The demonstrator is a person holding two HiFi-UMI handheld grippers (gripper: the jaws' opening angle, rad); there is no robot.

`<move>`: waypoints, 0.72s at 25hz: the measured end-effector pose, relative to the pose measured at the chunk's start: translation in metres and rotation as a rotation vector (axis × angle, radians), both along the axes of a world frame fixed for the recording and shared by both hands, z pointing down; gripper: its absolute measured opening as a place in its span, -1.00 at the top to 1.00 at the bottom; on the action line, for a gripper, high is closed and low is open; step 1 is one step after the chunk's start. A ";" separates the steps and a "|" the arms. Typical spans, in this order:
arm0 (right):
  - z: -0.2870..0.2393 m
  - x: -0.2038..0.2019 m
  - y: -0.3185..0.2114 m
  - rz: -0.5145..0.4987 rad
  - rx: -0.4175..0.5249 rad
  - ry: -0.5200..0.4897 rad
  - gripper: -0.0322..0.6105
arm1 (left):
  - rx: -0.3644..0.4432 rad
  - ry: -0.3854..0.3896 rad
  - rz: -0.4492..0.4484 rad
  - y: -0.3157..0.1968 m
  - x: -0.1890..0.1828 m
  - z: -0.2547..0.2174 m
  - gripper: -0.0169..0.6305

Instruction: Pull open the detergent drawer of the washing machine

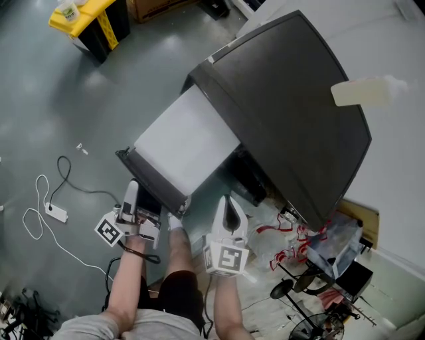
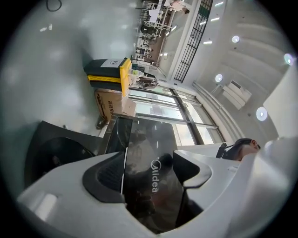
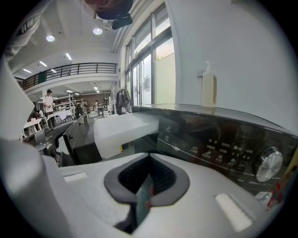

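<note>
The washing machine (image 1: 285,99) has a dark top. Its white detergent drawer (image 1: 186,143) stands pulled far out toward the lower left, ending in a dark glossy front panel (image 1: 151,178). My left gripper (image 1: 141,202) is shut on that front panel. In the left gripper view the panel (image 2: 151,139), printed "Midea", fills the gap between the two pads (image 2: 108,179), with the left gripper (image 2: 149,175) closed round it. My right gripper (image 1: 229,211) hangs shut and empty in front of the machine, right of the drawer. In the right gripper view the right gripper (image 3: 148,182) has its pads together, facing the drawer (image 3: 125,130) and the control panel (image 3: 219,144).
A pale bottle (image 1: 362,91) stands on the machine's top. A yellow bin (image 1: 89,16) is at the far left. A power strip with its cable (image 1: 54,212) lies on the floor left of me. Bags and stands (image 1: 319,255) crowd the floor at lower right.
</note>
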State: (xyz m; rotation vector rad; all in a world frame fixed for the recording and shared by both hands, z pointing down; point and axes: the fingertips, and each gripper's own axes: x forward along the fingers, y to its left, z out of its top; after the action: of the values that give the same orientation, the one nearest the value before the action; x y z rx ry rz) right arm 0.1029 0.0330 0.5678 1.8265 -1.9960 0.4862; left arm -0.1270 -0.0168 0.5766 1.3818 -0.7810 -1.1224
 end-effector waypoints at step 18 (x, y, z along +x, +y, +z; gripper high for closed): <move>-0.056 -0.024 -0.029 -0.016 0.086 -0.019 0.89 | 0.035 -0.531 0.117 -0.005 -0.039 -0.050 -0.01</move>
State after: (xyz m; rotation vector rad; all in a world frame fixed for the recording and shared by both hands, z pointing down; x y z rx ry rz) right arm 0.0791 0.0037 0.5121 1.8617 -2.0722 0.4199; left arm -0.1662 -0.0220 0.5270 1.7607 -1.0402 -0.6816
